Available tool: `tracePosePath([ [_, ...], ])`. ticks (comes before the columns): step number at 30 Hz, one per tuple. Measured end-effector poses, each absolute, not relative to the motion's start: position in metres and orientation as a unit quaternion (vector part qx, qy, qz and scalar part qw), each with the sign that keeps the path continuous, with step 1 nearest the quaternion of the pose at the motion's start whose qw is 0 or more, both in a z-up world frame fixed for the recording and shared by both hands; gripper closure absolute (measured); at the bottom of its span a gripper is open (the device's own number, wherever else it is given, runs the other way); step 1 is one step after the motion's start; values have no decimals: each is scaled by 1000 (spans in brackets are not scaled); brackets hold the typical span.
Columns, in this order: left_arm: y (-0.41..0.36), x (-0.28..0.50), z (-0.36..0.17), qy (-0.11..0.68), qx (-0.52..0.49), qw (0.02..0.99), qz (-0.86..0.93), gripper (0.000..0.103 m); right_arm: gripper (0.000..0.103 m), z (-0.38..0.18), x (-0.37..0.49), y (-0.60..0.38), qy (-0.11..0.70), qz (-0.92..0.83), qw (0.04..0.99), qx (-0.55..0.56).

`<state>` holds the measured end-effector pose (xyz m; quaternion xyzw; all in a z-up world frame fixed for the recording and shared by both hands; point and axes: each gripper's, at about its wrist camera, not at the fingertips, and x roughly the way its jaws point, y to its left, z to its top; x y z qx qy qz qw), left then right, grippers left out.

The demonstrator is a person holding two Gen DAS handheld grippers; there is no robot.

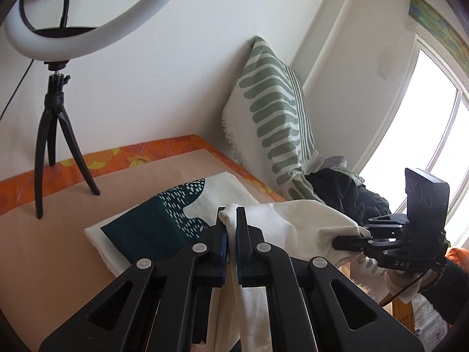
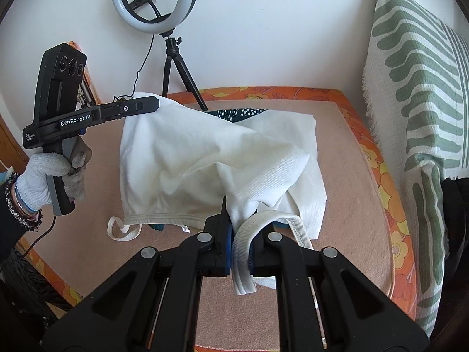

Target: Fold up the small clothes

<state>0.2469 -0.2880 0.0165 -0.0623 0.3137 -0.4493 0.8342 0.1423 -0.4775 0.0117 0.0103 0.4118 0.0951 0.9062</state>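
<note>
A small white top (image 2: 187, 158) hangs lifted above the peach mat (image 2: 351, 205), stretched between both grippers. My left gripper (image 1: 231, 220) is shut on one upper corner of the cloth; it also shows at the left of the right wrist view (image 2: 152, 104). My right gripper (image 2: 240, 234) is shut on the ribbed strap edge of the same top, and appears in the left wrist view (image 1: 348, 240). A white piece with a dark teal print (image 1: 164, 220) lies flat on the mat beneath the top.
A ring light on a black tripod (image 2: 176, 58) stands at the mat's far edge by the wall. A green-striped pillow (image 2: 416, 88) leans at the right, with dark clothes (image 1: 346, 187) piled beside it. An orange floral cover (image 2: 381, 164) borders the mat.
</note>
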Motion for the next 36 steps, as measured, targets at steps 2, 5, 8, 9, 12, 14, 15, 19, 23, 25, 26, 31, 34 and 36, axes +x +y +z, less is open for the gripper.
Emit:
tracePosePath([
  [2,-290,257,17,313,-65,838,-442,100,94,21,150,-478,405,93,909,-7],
  [5,-290,272,3,332,-73,836,-431,100,94,18,167,-485,422,111,899,37],
  [8,-288,289,-18,358,-74,835,-411,100,93,-10,177,-491,456,136,871,122],
  [9,-285,294,-25,365,-78,834,-405,100,93,-24,179,-492,467,151,857,155],
  [12,-281,307,-39,384,-83,832,-392,100,89,-66,180,-485,505,145,832,177],
  [14,-282,311,-44,391,-81,828,-394,100,84,-83,177,-483,526,137,824,160],
  [15,-282,311,-45,391,-77,828,-394,100,81,-85,173,-484,529,136,824,152],
  [19,-284,313,-46,394,-73,824,-401,100,68,-62,153,-508,487,137,849,154],
  [23,-285,312,-48,394,-75,822,-405,100,44,-36,166,-550,413,113,878,215],
  [25,-285,312,-50,397,-75,821,-404,100,44,-38,188,-560,404,106,877,238],
  [26,-285,312,-50,397,-75,821,-403,100,44,-40,199,-562,404,101,876,242],
  [31,-283,312,-50,397,-73,820,-405,100,50,-64,247,-555,423,114,865,245],
  [34,-284,312,-49,396,-69,821,-406,100,50,-78,256,-552,424,117,861,255],
  [36,-285,312,-50,395,-64,822,-405,100,51,-85,261,-551,424,124,856,269],
])
